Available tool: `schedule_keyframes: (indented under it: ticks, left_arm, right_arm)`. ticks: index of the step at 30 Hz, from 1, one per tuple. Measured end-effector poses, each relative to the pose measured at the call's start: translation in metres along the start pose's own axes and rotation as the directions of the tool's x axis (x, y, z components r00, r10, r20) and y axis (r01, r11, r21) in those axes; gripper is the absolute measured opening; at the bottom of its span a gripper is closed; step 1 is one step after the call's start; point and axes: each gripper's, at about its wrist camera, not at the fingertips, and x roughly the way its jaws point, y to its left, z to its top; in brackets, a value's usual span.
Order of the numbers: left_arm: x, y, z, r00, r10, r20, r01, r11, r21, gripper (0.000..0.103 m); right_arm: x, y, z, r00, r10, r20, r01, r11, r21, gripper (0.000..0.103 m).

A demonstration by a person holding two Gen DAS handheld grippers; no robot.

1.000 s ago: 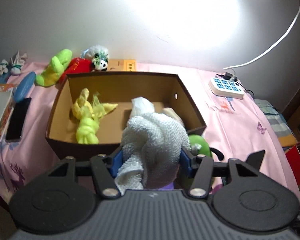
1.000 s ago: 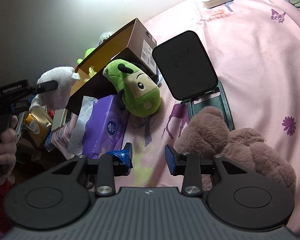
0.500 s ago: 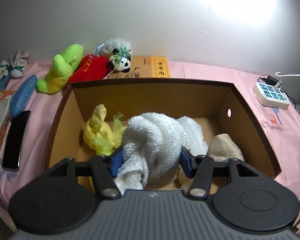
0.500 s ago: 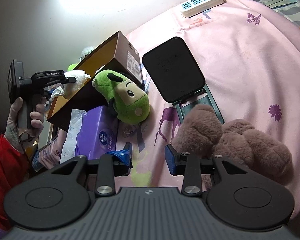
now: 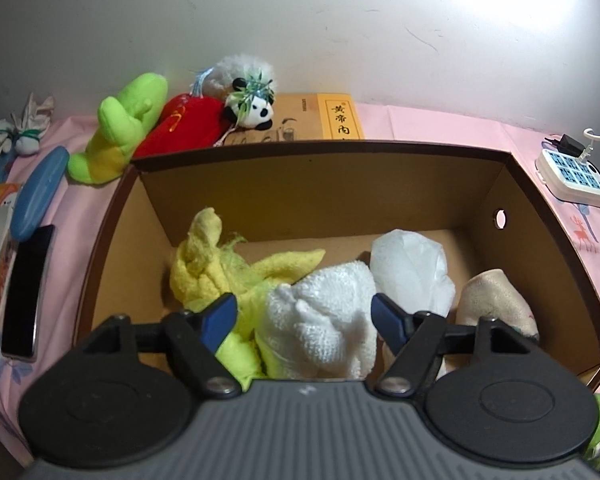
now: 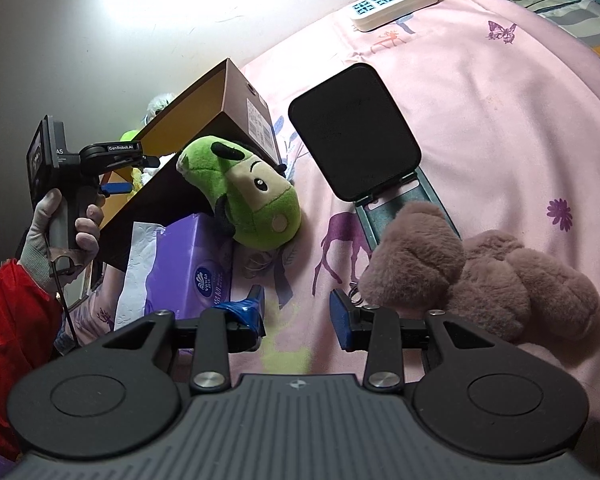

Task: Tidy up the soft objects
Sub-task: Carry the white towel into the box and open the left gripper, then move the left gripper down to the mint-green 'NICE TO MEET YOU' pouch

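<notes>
A brown cardboard box [image 5: 324,152] stands open on the pink bed. Inside lie a yellow knotted cloth [image 5: 216,264], a white towel [image 5: 324,320], a white crumpled bag [image 5: 412,268] and a beige pouch [image 5: 496,300]. My left gripper [image 5: 304,316] is open over the box, its fingers apart on either side of the white towel, which rests in the box. My right gripper [image 6: 296,312] is open and empty above the pink sheet, between a purple tissue pack [image 6: 192,268] and a brown plush bear [image 6: 472,276]. A green plush head [image 6: 244,200] leans on the box [image 6: 220,120].
Behind the box lie a green plush [image 5: 120,136], a red panda plush [image 5: 212,120] and a yellow book [image 5: 332,120]. A phone [image 5: 24,288] and a blue case [image 5: 40,192] lie left. A black tablet on a stand [image 6: 352,136] and a power strip [image 6: 392,0] lie right.
My left gripper has carried the white towel over the box, lowered it inside and opened, letting it go. The right gripper has stayed open near the brown bear.
</notes>
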Motion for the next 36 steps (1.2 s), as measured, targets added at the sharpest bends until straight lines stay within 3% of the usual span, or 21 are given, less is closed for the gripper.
schedule_keyframes:
  ticks: [19,28,36]
  left_arm:
    - [-0.090,0.005,-0.036,0.991,0.098,0.088,-0.097,0.995,-0.014,0.073]
    - [-0.127,0.001,-0.067,0.979,0.183,0.091,-0.182,0.983,-0.025,0.074]
    - [-0.146,-0.002,-0.103,0.971,0.233,0.044,-0.230,0.971,-0.070,0.074]
  right_arm:
    - [0.022,0.024,0.008,0.991,0.101,-0.093,-0.113,0.985,-0.134,0.019]
    - [0.026,0.026,0.008,0.977,0.152,-0.151,-0.179,0.966,-0.187,0.019]
    - [0.025,0.022,0.007,0.961,0.190,-0.200,-0.234,0.945,-0.228,0.019]
